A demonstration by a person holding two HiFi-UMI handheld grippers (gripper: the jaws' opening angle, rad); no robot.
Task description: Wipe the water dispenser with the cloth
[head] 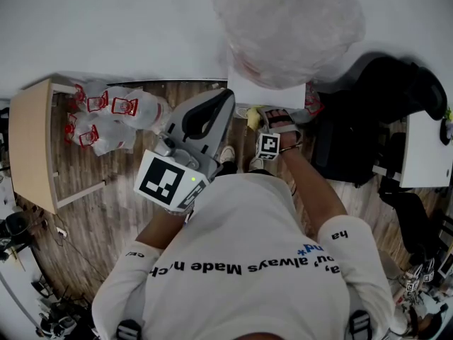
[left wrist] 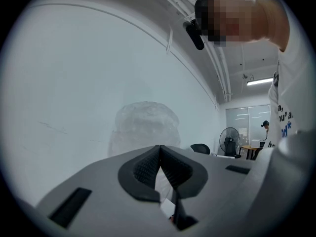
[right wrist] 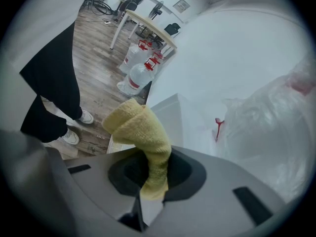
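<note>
- While the left tool [left wrist: 159,149] is shut and empty, the right tool [right wrist: 154,181] clamps the yellow cloth [right wrist: 139,130].
- The cloth's long axis rises out of the jaws, its folded end tipping to the upper left, just beside the water dispenser [right wrist: 180,115] top edge.
- Open wooden floor [right wrist: 94,83] lies at the left of the right gripper view.

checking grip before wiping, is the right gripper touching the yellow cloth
Touching. The right gripper view shows the right gripper shut on the yellow cloth.
</note>
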